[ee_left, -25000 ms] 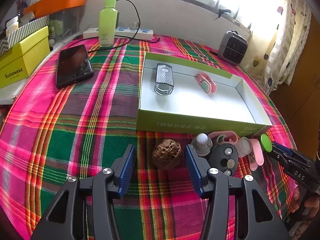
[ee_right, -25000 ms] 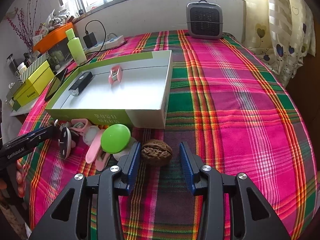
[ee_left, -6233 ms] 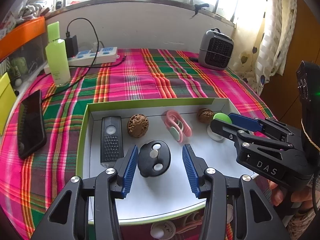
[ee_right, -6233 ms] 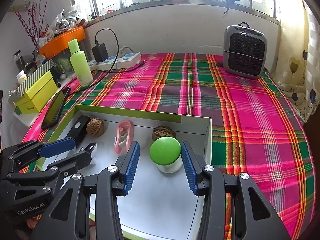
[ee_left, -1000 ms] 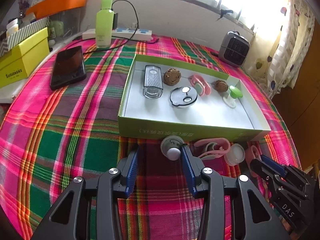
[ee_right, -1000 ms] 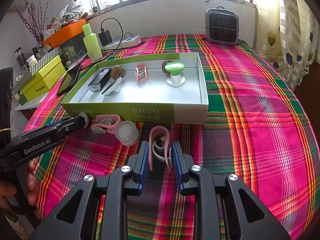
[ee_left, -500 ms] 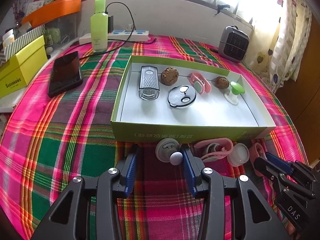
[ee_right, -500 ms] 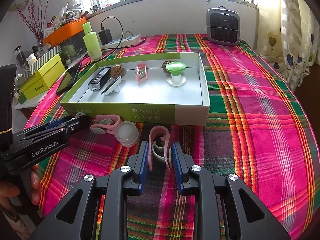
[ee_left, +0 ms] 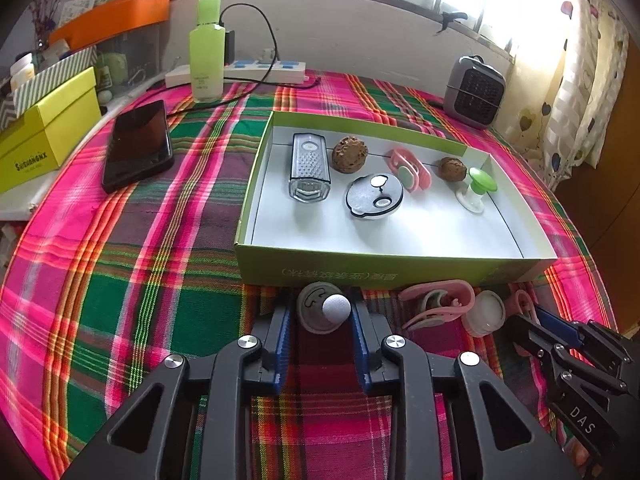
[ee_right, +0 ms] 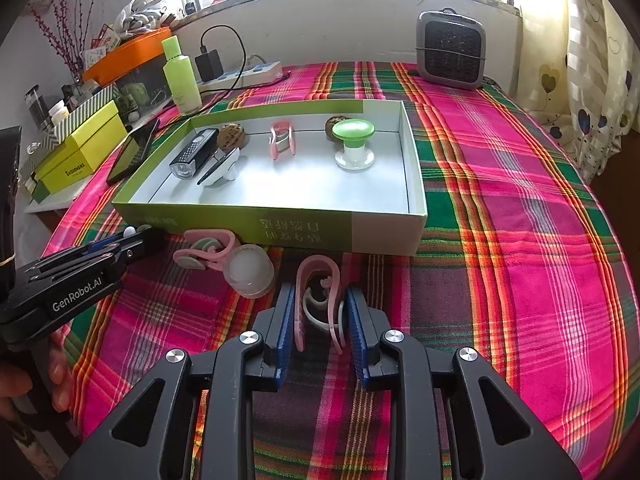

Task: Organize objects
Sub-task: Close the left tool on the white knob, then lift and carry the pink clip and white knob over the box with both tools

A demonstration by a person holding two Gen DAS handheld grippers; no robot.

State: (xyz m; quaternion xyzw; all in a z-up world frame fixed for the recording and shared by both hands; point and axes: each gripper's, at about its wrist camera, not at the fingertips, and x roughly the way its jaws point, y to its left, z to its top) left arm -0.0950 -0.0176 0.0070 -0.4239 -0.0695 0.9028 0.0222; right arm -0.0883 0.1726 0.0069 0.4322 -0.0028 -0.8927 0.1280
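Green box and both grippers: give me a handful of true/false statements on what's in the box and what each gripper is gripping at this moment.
1. The left gripper has its pads against a grey round piece on the cloth. True.
2. The right gripper is empty. False: it is shut on a pink clip.
3. The green-topped knob stands upright inside the green box. True.
4. Both walnuts lie outside the box. False: one walnut and the other walnut are both inside.
5. The black phone is in the box. False: it lies on the cloth to the box's left.
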